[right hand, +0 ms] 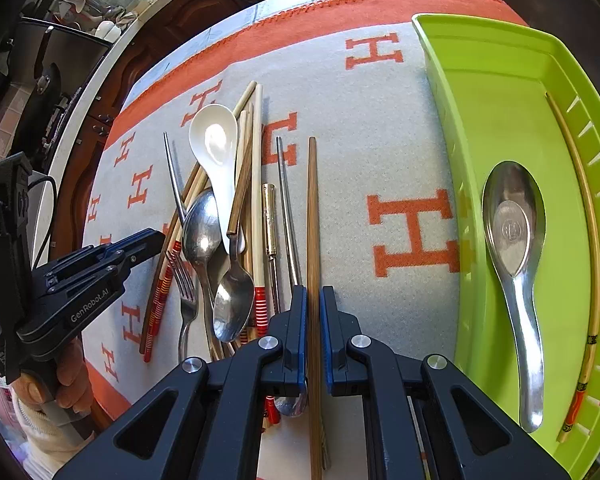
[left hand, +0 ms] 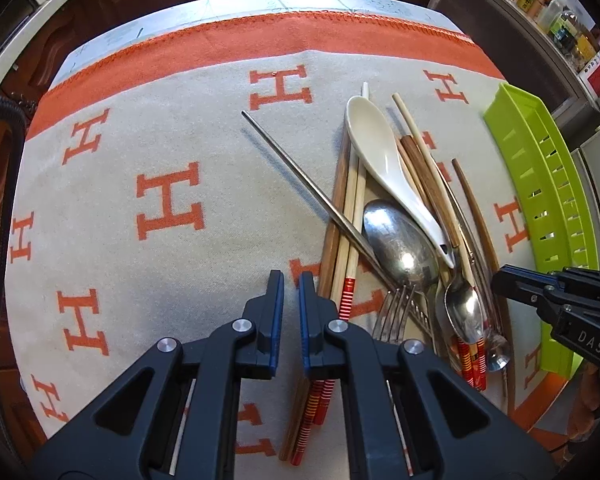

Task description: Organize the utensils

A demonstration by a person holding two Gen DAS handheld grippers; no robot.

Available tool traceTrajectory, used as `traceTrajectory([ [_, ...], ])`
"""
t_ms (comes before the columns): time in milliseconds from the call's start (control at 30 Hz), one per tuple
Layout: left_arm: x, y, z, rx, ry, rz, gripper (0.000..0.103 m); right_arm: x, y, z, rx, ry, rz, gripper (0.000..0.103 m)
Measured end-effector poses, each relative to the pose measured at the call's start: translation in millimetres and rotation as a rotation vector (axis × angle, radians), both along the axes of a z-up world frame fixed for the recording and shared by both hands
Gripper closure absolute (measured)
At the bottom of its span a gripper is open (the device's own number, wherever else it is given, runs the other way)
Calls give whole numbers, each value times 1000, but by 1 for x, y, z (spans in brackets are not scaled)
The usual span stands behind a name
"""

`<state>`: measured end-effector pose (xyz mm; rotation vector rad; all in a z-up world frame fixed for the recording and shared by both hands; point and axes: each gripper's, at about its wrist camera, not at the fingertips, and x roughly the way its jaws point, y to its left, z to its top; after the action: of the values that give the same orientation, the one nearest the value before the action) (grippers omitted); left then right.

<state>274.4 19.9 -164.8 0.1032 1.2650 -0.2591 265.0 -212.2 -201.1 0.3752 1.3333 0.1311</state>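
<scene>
Orange H letters mark the grey cloth (left hand: 172,128) under my work. My left gripper (left hand: 291,280) hangs with its jaws narrow and nothing between them, at lower centre of its view. My right gripper (right hand: 313,294) is also nearly closed; a brown chopstick (right hand: 313,216) runs through its gap, though I cannot tell if the pads pinch it. The utensil pile (right hand: 220,220) lies left of centre, and the green tray (right hand: 500,92) at right holds a metal spoon (right hand: 516,248).

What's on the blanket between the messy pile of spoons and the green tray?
Almost nothing: one brown wooden chopstick at the pile's edge, then bare blanket up to the green tray. The right wrist view shows it best.
</scene>
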Motion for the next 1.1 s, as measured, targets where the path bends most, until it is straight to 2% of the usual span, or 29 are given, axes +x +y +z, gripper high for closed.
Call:
traceTrajectory([
  [200, -2, -7, 0, 22, -39, -1, 99, 1, 0, 0, -1, -7, -2, 97],
  [367, -7, -2, 1, 6, -45, 8, 103, 2, 0, -1, 0, -9, -4, 97],
  [467, -5, 7, 1, -42, -26, 22, 103, 1, 0, -2, 6, -8, -6, 97],
  [567, -5, 18, 3, -128, -4, 39, 103, 0, -2, -1, 12, -12, -8, 97],
  [700, -11, 26, 7, -187, -6, 27, 103, -3, -3, 1, 16, -18, -8, 97],
  [933, -22, 26, 10, -211, -25, -21, 103, -8, -2, 2, 13, -20, -1, 97],
  [1100, -28, 14, 8, -152, -53, -76, 103, -9, -1, 2, 12, -22, 0, 97],
])
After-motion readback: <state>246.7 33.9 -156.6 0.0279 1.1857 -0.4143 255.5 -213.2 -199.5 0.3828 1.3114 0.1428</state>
